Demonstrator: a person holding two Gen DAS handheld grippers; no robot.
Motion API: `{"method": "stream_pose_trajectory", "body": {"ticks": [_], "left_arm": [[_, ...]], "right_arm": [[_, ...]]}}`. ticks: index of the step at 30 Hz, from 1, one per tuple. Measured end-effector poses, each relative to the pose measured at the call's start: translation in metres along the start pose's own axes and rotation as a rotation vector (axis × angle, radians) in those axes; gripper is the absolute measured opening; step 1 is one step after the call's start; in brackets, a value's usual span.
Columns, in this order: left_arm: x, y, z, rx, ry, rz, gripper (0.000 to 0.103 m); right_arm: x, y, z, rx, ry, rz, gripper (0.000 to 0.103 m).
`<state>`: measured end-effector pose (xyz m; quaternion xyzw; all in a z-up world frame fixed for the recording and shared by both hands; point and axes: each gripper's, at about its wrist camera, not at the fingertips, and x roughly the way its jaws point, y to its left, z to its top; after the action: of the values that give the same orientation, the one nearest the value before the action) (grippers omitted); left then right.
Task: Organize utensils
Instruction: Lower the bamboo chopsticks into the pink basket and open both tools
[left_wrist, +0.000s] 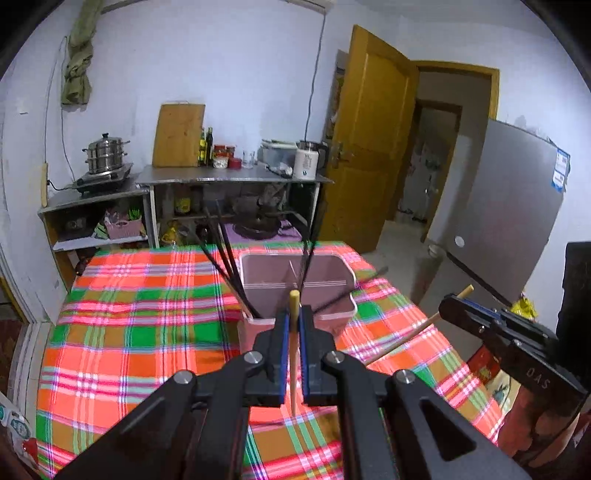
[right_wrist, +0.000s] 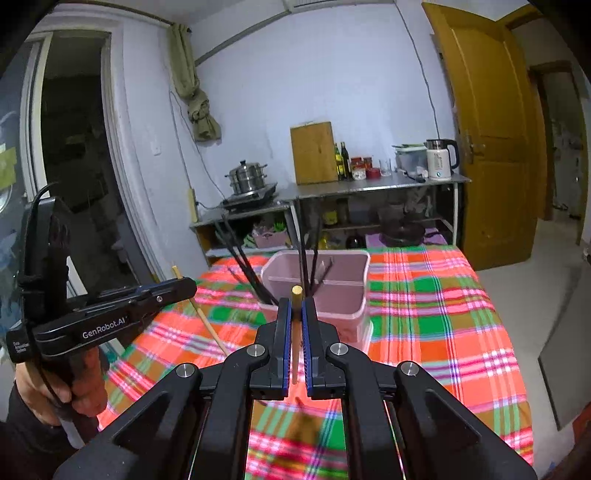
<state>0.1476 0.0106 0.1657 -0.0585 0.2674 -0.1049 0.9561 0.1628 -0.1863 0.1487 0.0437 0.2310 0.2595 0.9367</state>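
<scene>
While both grippers hang above the plaid table, each one clamps a single pale wooden chopstick.

Left gripper: jaws clenched on a light wooden chopstick; the stick runs lengthwise between the blue pads, its blunt end poking out past the fingertips.
Right gripper: jaws clenched on a second wooden chopstick, held the same way, round end showing just beyond the pads.
Cross-check: in the left wrist view the right gripper appears at the right edge with its stick slanting down toward the cloth; in the right wrist view the left gripper sits at the left, gripped by a hand in a dark sleeve.
Pink bin: stands on the table straight ahead of both grippers; an inner wall splits it into compartments.
Dark chopsticks: several stand tilted in the bin, leaning out over its rim, some to the left, some near the divider.
Tablecloth: red, green and orange plaid, covers the whole table.
Background: metal shelf unit with a steamer pot, cutting board, kettle; yellow door ajar.
</scene>
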Motion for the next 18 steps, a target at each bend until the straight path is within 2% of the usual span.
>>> {"method": "stream_pose_trajectory", "body": {"ticks": [11,18], "left_arm": [[-0.009,0.011,0.062,-0.027,-0.145,-0.008,0.006],[0.014,0.014,0.073,-0.011,-0.166,0.018,0.006]], "right_arm": [[0.013,0.011,0.048,-0.011,-0.113,0.009,0.005],[0.036,0.013,0.050,-0.031,-0.102,-0.021,0.005]]}}
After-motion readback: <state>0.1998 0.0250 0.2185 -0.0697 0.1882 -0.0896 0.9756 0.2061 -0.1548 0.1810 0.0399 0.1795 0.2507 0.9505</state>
